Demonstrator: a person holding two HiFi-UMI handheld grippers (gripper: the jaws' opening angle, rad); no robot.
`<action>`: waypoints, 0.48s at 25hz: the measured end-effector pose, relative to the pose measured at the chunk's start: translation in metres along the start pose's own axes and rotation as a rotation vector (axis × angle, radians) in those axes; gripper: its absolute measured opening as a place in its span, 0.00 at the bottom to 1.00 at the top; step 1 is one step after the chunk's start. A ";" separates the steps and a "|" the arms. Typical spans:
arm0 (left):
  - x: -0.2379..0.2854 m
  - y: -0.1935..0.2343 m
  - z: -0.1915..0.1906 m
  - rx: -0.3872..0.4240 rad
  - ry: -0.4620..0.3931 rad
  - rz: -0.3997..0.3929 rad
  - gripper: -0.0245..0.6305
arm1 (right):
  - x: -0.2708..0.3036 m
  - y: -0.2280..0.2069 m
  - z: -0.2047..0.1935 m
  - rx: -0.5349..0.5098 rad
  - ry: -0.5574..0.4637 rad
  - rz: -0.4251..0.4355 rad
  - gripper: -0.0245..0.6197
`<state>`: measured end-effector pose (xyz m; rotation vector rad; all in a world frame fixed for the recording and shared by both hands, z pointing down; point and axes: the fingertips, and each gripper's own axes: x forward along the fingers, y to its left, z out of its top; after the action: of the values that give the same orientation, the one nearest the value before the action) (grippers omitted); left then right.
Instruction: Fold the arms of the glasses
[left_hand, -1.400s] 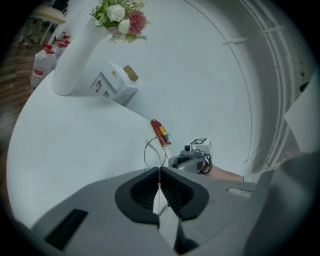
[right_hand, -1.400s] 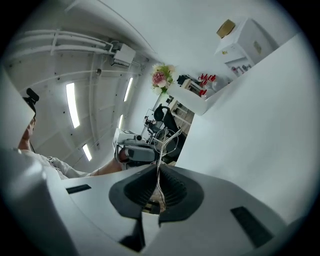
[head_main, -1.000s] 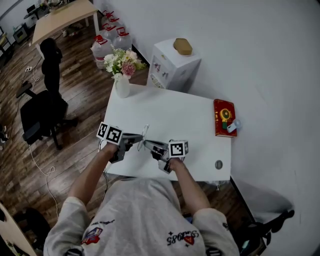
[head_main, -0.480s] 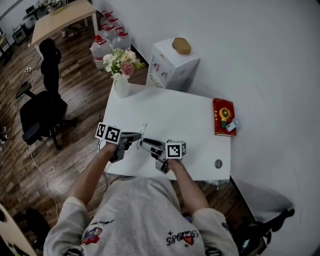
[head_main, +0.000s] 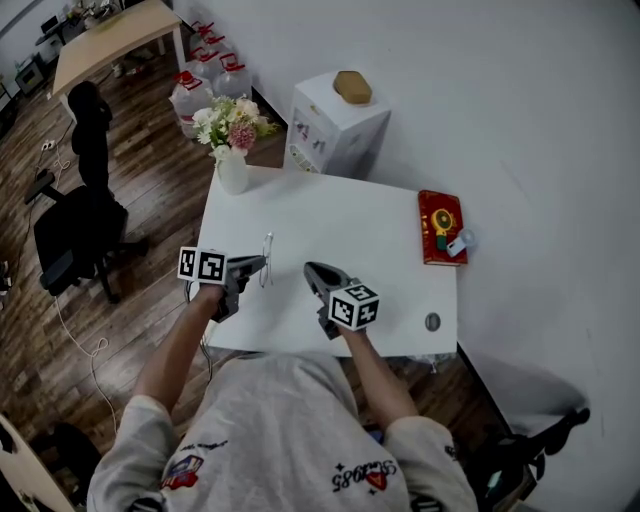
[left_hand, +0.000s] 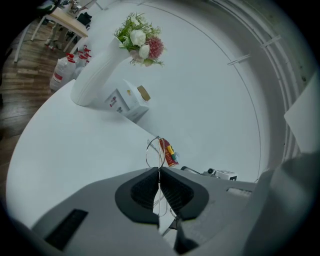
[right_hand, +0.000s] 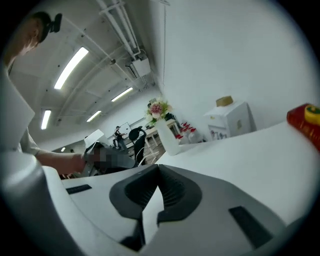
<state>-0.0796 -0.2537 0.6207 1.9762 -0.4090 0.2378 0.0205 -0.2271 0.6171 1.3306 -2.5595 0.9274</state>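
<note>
**Left tongs pinch glasses, right tongs closing on nothing**

The thin wire-frame glasses with round lenses (head_main: 267, 260) are in my left tongs (head_main: 256, 265), over the left front part of the white rectangular table (head_main: 340, 215). In the left gripper view my left tongs' (left_hand: 159, 172) jaws are pressed together on the wire. One round rim of the glasses (left_hand: 155, 152) sticks out past the tips. Can't tell if the arms are folded, too thin to read.

My right tongs (head_main: 312, 269) are just to the right of the glasses, apart from them, not touching. Their jaws are closing. In the right gripper view the right tongs' (right_hand: 159, 167) tips meet with nothing between them.

Further out on the table:
- a white vase with pink and white flowers (head_main: 231, 165) at the far left corner
- a flat red book-like thing (head_main: 440, 228) at the right edge
- a small round grey thing (head_main: 432, 322) near the front right corner

Behind the table is a white box-shaped cabinet (head_main: 335, 125) with a brown lump on top. A black office chair (head_main: 75, 215) is on the wooden floor to the left.
</note>
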 end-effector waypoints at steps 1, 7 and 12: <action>-0.001 0.001 0.001 -0.001 -0.007 0.006 0.06 | -0.004 -0.004 0.009 -0.040 -0.028 -0.038 0.05; -0.005 0.002 0.010 -0.001 -0.045 0.019 0.06 | -0.026 -0.022 0.056 -0.190 -0.124 -0.189 0.05; -0.010 0.003 0.015 0.000 -0.052 0.025 0.06 | -0.045 -0.018 0.097 -0.302 -0.212 -0.248 0.04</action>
<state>-0.0898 -0.2667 0.6134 1.9810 -0.4675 0.2031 0.0783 -0.2582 0.5308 1.6714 -2.4696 0.3578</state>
